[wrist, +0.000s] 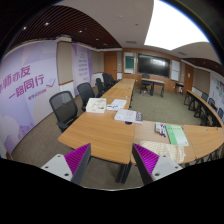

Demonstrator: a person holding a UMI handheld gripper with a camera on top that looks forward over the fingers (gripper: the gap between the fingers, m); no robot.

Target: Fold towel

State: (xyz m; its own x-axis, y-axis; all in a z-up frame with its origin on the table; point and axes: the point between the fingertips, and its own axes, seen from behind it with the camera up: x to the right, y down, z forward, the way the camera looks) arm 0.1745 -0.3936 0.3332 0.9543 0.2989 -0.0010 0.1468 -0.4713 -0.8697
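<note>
I hold my claw (112, 163) high, wide open and empty, scanning the table (105, 128) since no towel shows.

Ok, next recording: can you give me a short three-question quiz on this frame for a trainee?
1. True or false: the claw is shut on a towel.
2. What stands along the left side of the long wooden table? A) bicycles B) black office chairs C) a fridge
3. Fill in: on the far wall hangs a dark ____.

Key: 1 false: the claw is open and empty. 2 B: black office chairs. 3 screen.
</note>
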